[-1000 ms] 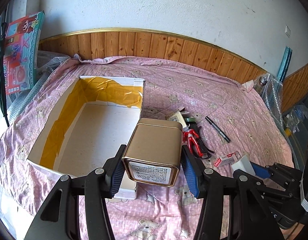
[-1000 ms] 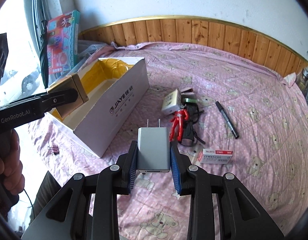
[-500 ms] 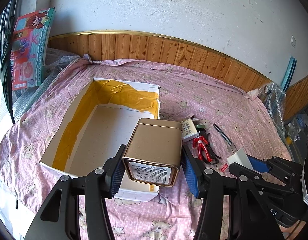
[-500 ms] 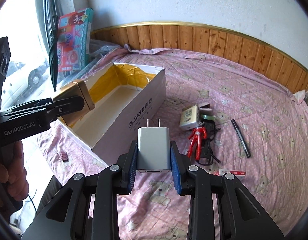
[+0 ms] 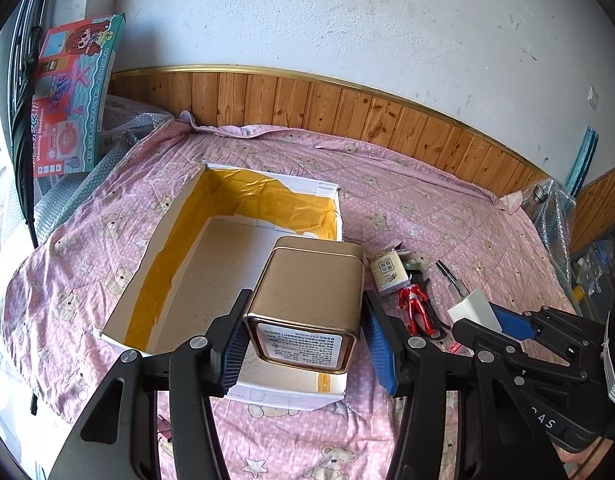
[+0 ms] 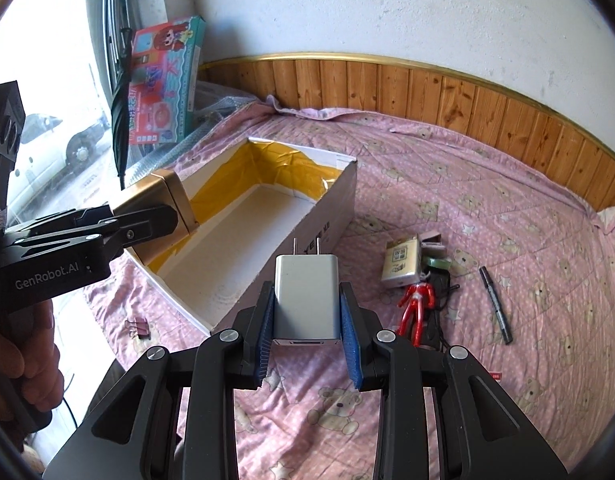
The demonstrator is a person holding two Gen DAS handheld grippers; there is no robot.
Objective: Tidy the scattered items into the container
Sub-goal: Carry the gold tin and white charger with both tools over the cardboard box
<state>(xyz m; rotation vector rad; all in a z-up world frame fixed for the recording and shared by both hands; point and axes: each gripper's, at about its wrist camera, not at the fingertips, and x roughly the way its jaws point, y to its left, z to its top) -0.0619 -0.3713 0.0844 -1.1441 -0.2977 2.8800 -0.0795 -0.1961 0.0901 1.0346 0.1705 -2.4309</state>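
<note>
Both grippers have carried forward over the empty open box [image 5: 243, 280]. Left gripper [image 5: 305, 334] clamps the gold tin [image 5: 311, 292] above its near end, seemingly clear of the floor; right gripper [image 6: 307, 334] clamps the charger [image 6: 307, 296] beside the box's right wall.

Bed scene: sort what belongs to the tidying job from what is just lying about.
Job: gold tin, charger, cardboard box, red figure, marker, small carton.

Lying about: toy box, umbrella, bubble wrap.
</note>
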